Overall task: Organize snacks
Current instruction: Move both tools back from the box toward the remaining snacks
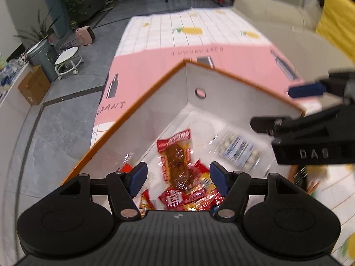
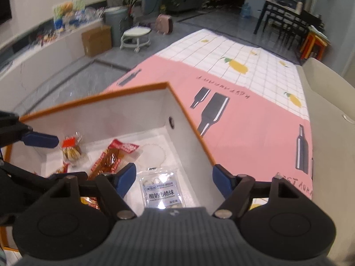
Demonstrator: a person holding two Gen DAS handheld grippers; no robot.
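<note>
An orange-rimmed white box [image 1: 155,110] [image 2: 188,133] stands on the pink tablecloth and holds several snack packets. A red-and-brown packet [image 1: 177,155] [image 2: 115,155] lies in the middle, a clear white-blue packet [image 1: 239,150] [image 2: 162,188] to its right, a small cookie packet [image 2: 72,150] at the far left. My left gripper [image 1: 178,177] is open and empty above the red packets. My right gripper [image 2: 174,181] is open and empty above the white-blue packet, one finger outside the box wall; it shows in the left wrist view [image 1: 288,104].
The table carries a pink and white-grid cloth [image 2: 244,115] with bottle and pineapple prints. A beige sofa [image 1: 277,22] runs along the right. On the floor at left stand a cardboard box [image 2: 96,40], a stool [image 2: 135,36] and a grey bin [image 2: 115,22].
</note>
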